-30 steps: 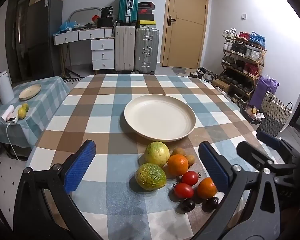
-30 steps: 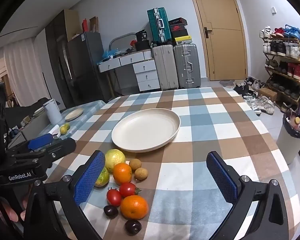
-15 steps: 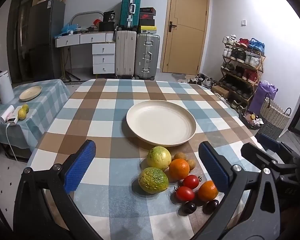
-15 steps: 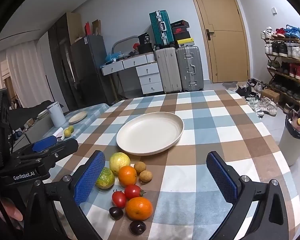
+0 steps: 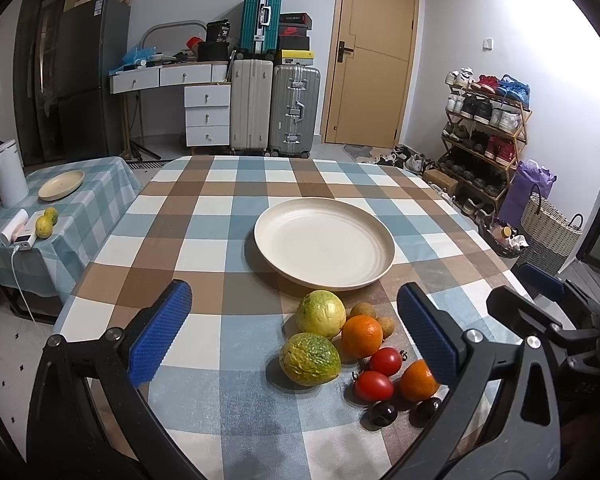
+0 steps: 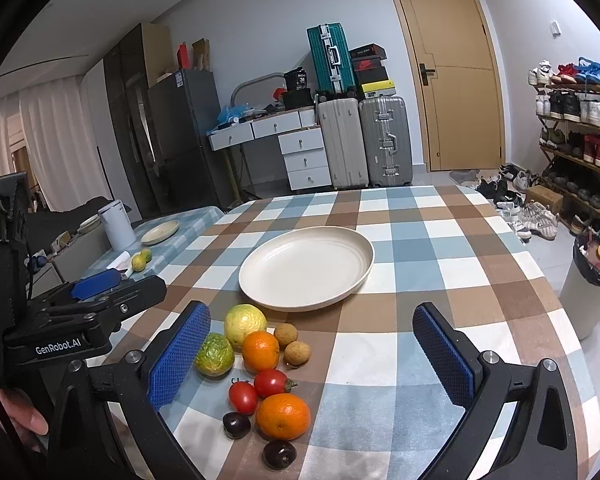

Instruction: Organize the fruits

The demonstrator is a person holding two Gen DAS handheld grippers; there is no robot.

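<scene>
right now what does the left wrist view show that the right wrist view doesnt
Only the left wrist view shows the woven basket and purple bag beside the shoe rack. Only the right wrist view shows the white curtains, the bin with a black liner, and the person's fingers under the left gripper. Both show the empty cream plate, the fruit cluster in front of it, the side table's small plate, and open jaws.

Your table wore a matt woven checked cloth (image 5: 204, 248), and on it the cream plate (image 5: 324, 240) looked smooth with a dull sheen. Just before the plate, the green fruit (image 5: 310, 358) had rough, wrinkled skin, the oranges (image 5: 362, 336) a dimpled peel, the tomatoes (image 5: 385, 361) a glossy one. Your gripper pads (image 6: 179, 356) showed blue knobbly rubber on matt black plastic.
</scene>
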